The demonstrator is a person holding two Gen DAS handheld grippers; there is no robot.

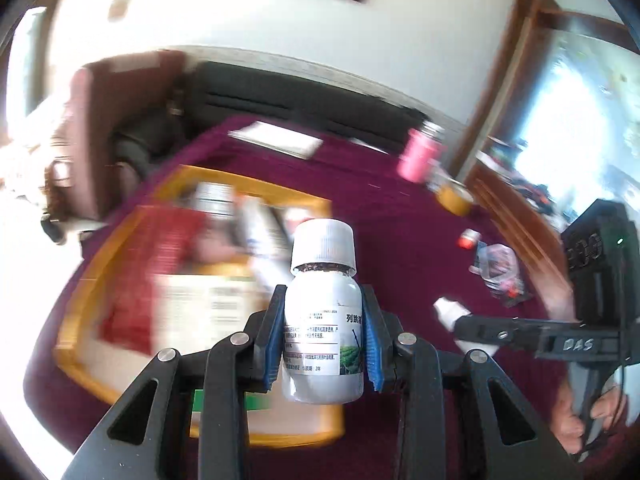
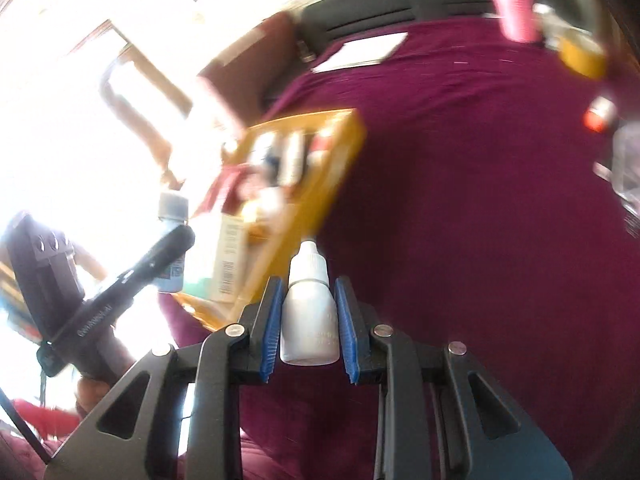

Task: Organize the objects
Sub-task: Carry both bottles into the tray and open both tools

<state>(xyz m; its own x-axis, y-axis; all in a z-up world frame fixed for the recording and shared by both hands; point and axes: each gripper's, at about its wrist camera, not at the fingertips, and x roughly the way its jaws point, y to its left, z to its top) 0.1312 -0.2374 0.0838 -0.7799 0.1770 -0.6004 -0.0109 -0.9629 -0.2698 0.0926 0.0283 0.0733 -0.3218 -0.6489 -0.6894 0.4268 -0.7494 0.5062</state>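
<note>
My left gripper [image 1: 323,332] is shut on a white labelled bottle [image 1: 322,312] with a white ribbed cap, held upright above the near edge of a yellow tray [image 1: 324,428]. The tray holds boxes and bottles, blurred by motion. My right gripper [image 2: 307,320] is shut on a small white dropper bottle [image 2: 308,312], tip pointing away, over the maroon tablecloth [image 2: 460,200] just right of the yellow tray [image 2: 344,152]. In the left wrist view the right gripper [image 1: 460,326] shows at the right with the dropper bottle [image 1: 450,312] in it. In the right wrist view the left gripper's fingers [image 2: 168,248] hold the labelled bottle [image 2: 173,240] at the left.
A pink cup [image 1: 418,154], a yellow tape roll [image 1: 456,196], a small red-capped item [image 1: 469,238] and a clear plastic bag [image 1: 498,268] lie at the table's right. White papers [image 1: 276,138] lie at the far side. A dark sofa [image 1: 300,96] and a brown chair [image 1: 116,120] stand behind.
</note>
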